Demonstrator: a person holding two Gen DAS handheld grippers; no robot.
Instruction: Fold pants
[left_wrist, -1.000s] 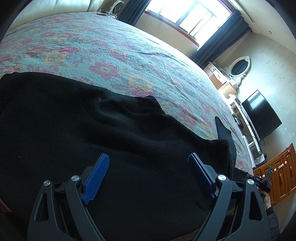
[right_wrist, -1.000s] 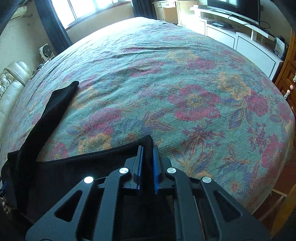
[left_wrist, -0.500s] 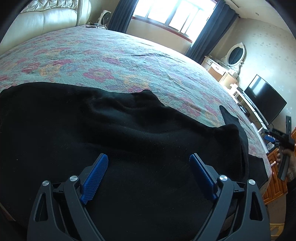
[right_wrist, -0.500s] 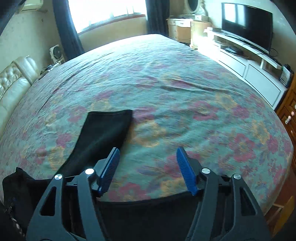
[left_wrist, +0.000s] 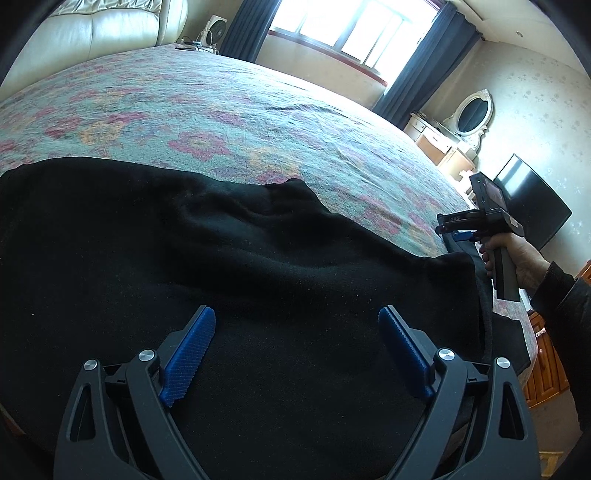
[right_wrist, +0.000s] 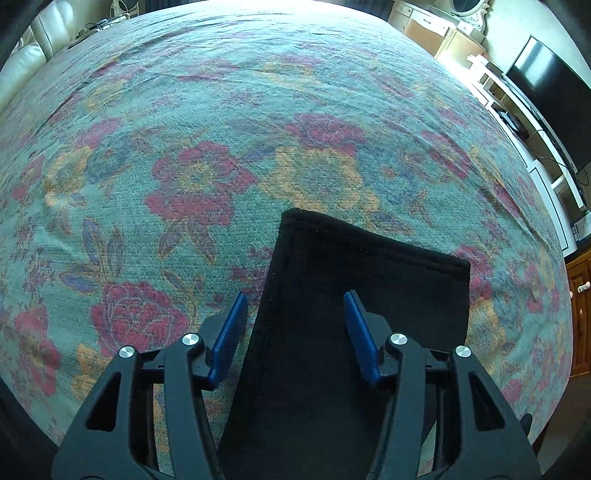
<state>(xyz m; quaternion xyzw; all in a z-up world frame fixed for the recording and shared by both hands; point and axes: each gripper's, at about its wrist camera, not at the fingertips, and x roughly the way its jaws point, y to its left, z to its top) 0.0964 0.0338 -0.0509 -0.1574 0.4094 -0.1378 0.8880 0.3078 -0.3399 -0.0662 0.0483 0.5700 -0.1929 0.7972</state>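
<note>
On floral bedspread, black pants leg lies under right gripper.

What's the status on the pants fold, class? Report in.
Left gripper open over black pants. Right gripper open, jaws just been closing, astride pant leg edge, nothing pinched. Bedspread ahead, nothing in the way.

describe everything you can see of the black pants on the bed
The black pants look like soft, matte knit cloth, spread rumpled across the near side of the floral bedspread. One leg lies flat, its hemmed end squared off. Both grippers hover over the cloth with fingers apart; nothing visibly grips it.
</note>
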